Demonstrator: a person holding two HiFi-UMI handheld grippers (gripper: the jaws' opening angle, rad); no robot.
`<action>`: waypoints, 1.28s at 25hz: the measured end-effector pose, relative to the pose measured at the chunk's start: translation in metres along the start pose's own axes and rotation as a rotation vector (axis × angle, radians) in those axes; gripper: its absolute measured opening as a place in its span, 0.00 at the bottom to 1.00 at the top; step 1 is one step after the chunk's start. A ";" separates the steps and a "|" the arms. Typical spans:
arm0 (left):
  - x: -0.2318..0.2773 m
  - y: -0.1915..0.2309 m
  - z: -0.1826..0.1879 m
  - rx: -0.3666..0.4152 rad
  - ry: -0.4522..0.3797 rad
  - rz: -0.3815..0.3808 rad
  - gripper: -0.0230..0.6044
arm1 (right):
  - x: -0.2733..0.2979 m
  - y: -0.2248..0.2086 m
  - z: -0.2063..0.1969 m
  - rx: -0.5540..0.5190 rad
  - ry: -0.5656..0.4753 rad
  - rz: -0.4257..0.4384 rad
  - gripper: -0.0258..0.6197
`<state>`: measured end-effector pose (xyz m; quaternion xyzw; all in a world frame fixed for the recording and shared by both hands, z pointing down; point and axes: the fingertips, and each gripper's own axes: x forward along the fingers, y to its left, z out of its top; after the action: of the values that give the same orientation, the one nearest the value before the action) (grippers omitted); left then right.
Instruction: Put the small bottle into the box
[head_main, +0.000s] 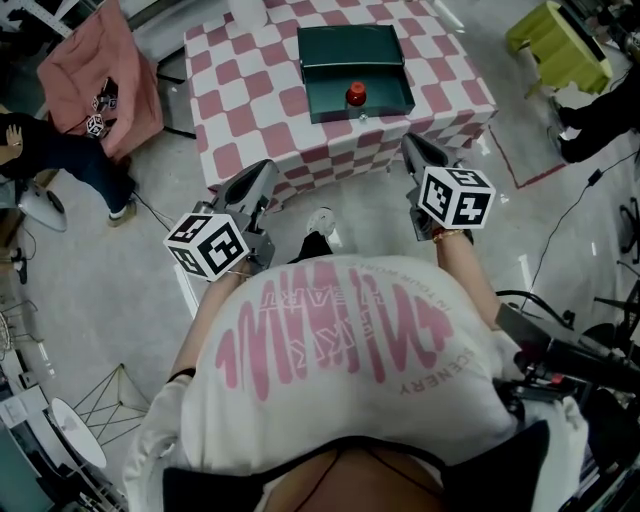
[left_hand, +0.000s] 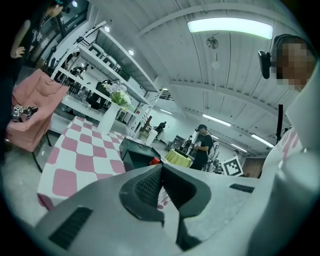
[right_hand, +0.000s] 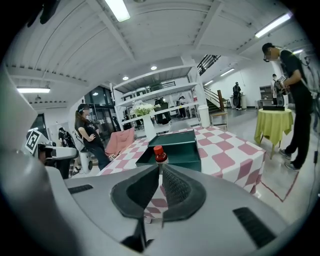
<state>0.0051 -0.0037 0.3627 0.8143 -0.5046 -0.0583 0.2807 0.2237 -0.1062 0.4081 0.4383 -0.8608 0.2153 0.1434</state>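
A small bottle with a red cap (head_main: 356, 95) stands upright in the open dark green box (head_main: 385, 95) on the pink-and-white checked table (head_main: 250, 90). Both grippers hang in front of the table's near edge, short of the cloth and well apart from the box. My left gripper (head_main: 262, 172) has its jaws together with nothing between them (left_hand: 161, 167). My right gripper (head_main: 415, 145) is likewise shut and empty (right_hand: 160, 167). The right gripper view looks straight at the bottle (right_hand: 159, 154) and the box (right_hand: 175, 145). In the left gripper view only the bottle's red cap (left_hand: 154, 161) peeks over the jaws.
A pink-draped chair (head_main: 100, 70) stands left of the table, with a person's legs (head_main: 60, 160) beside it. A yellow-green table (head_main: 560, 45) is at the far right. A white vase with flowers (right_hand: 145, 117) stands at the table's far end. A person stands at the right (right_hand: 295, 100).
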 end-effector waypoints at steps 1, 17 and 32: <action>-0.002 -0.002 -0.003 0.002 -0.001 0.003 0.05 | -0.003 -0.001 -0.006 0.000 0.006 0.000 0.08; -0.036 -0.024 -0.047 -0.027 0.014 0.031 0.05 | -0.040 0.000 -0.062 -0.010 0.084 0.000 0.07; -0.049 -0.039 -0.059 -0.021 0.018 0.040 0.05 | -0.060 -0.001 -0.088 -0.001 0.120 0.005 0.06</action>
<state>0.0344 0.0750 0.3828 0.8016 -0.5178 -0.0507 0.2947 0.2638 -0.0210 0.4585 0.4224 -0.8519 0.2409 0.1945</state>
